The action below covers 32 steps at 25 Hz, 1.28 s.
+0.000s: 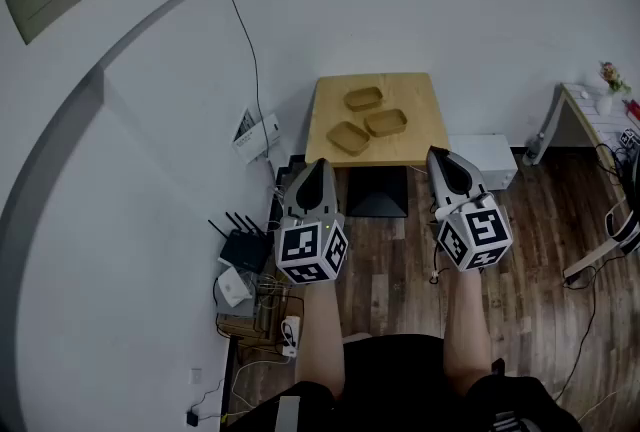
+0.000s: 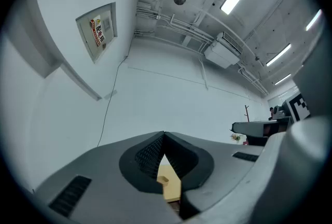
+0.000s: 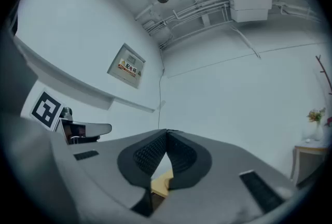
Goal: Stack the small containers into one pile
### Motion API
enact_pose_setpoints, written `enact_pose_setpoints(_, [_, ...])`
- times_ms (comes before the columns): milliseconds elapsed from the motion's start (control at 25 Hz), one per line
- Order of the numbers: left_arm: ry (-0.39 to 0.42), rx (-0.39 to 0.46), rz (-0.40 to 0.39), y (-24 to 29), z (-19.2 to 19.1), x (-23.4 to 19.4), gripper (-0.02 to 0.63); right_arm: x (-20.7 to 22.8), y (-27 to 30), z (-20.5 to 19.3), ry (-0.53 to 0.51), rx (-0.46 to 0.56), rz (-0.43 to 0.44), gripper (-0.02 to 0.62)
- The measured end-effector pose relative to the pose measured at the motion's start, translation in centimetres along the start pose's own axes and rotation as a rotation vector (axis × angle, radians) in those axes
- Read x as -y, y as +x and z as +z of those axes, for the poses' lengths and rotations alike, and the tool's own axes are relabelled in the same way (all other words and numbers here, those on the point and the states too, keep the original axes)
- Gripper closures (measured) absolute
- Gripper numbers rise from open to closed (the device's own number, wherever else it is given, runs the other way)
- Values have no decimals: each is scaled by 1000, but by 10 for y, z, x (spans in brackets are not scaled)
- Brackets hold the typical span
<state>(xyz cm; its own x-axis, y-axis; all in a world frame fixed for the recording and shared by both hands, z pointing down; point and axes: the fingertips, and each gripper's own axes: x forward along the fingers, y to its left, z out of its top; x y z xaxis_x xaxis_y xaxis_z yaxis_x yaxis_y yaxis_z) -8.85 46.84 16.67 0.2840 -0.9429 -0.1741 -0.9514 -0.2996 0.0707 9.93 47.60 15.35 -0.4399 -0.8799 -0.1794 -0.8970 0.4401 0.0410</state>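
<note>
Three small wooden containers lie apart on a small wooden table (image 1: 420, 90) ahead: one at the back (image 1: 364, 99), one to the right (image 1: 386, 123), one at the front left (image 1: 349, 138). My left gripper (image 1: 320, 163) and right gripper (image 1: 437, 155) are held side by side short of the table's near edge, above the floor. Both are shut with nothing in them, tips touching. In the left gripper view, the left gripper (image 2: 164, 135) shows a sliver of table (image 2: 170, 182) through its jaws. The right gripper (image 3: 166, 133) shows the same table (image 3: 162, 181).
A white wall fills the left, with a cable running down to a white box (image 1: 256, 134). A router (image 1: 240, 246) and a crate of devices (image 1: 262, 312) sit on the wood floor at left. A white side table (image 1: 590, 115) stands at right. My legs show at the bottom.
</note>
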Motion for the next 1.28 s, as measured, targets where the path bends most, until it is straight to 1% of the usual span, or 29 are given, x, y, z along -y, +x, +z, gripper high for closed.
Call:
enact_pose_setpoints(160, [-35, 4, 13, 1, -1, 2, 606, 4, 1, -3, -3, -12, 20, 591])
enact_pose_setpoints(360, [-5, 1, -4, 1, 2, 10, 606, 11, 3, -2, 32, 12, 8, 591])
enact_pose_setpoints(520, [8, -9, 18, 2, 1, 0, 606, 6, 13, -6, 49, 22, 25, 591])
enact_pose_setpoints(760, [12, -28, 39, 17, -5, -19, 606, 11, 35, -8, 60, 32, 31, 591])
enact_pose_setpoints(880, [28, -28, 32, 31, -9, -28, 606, 15, 53, -12, 65, 42, 29, 590])
enact_pose_setpoints(1000, [61, -36, 41, 47, -15, -45, 606, 14, 76, -18, 57, 50, 36, 591])
enact_pose_setpoints(1160, [58, -43, 39, 80, -20, -68, 606, 20, 111, -20, 42, 59, 36, 589])
enact_pose_setpoints(1280, [44, -60, 19, 109, -37, -83, 606, 30, 135, -35, 35, 42, 10, 589])
